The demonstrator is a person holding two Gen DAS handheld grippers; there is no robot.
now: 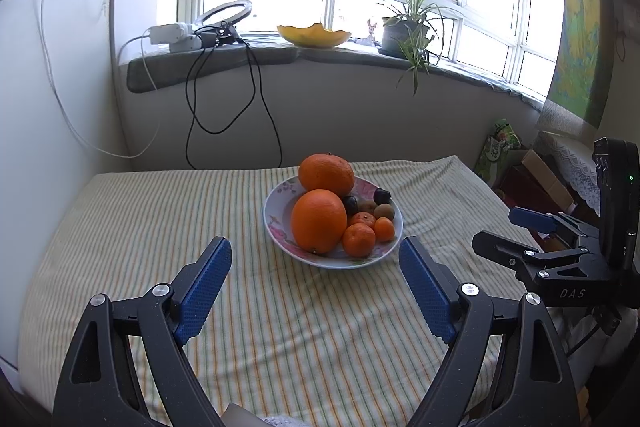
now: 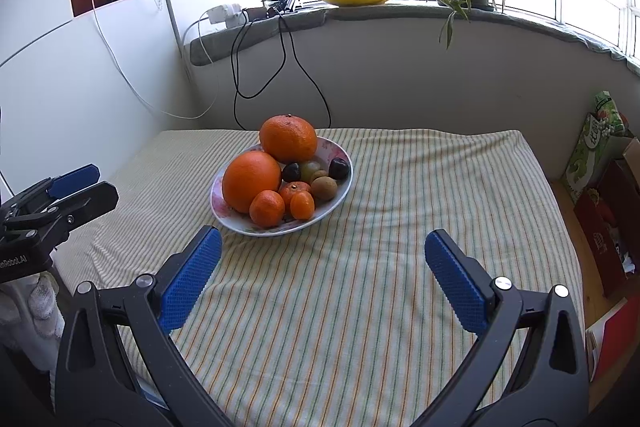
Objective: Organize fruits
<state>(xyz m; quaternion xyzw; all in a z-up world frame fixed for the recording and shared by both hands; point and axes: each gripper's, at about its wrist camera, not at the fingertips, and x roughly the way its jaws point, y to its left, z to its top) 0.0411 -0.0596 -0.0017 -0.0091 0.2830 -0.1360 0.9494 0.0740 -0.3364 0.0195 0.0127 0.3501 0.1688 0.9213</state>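
A floral plate [image 1: 275, 203] [image 2: 338, 148] sits mid-table on a striped cloth. It holds two large oranges [image 1: 319, 220] [image 2: 251, 180], one behind the other, with the rear orange [image 1: 327, 174] [image 2: 288, 139] at the far rim. Three small mandarins [image 1: 359, 239] [image 2: 267, 207], dark plums [image 1: 382, 195] [image 2: 339, 168] and brown kiwis [image 1: 386, 212] [image 2: 324, 187] lie beside them. My left gripper [image 1: 315, 245] [image 2: 82, 183] is open and empty just in front of the plate. My right gripper [image 2: 323, 237] [image 1: 516, 231] is open, empty, nearer and to the right.
The striped cloth [image 2: 360, 287] covers the whole table. A windowsill behind carries a yellow bowl [image 1: 314, 35], a potted plant [image 1: 404, 31], a ring light and a power strip with hanging cables [image 1: 224, 99]. A white panel stands left; boxes [image 2: 600, 219] stand right.
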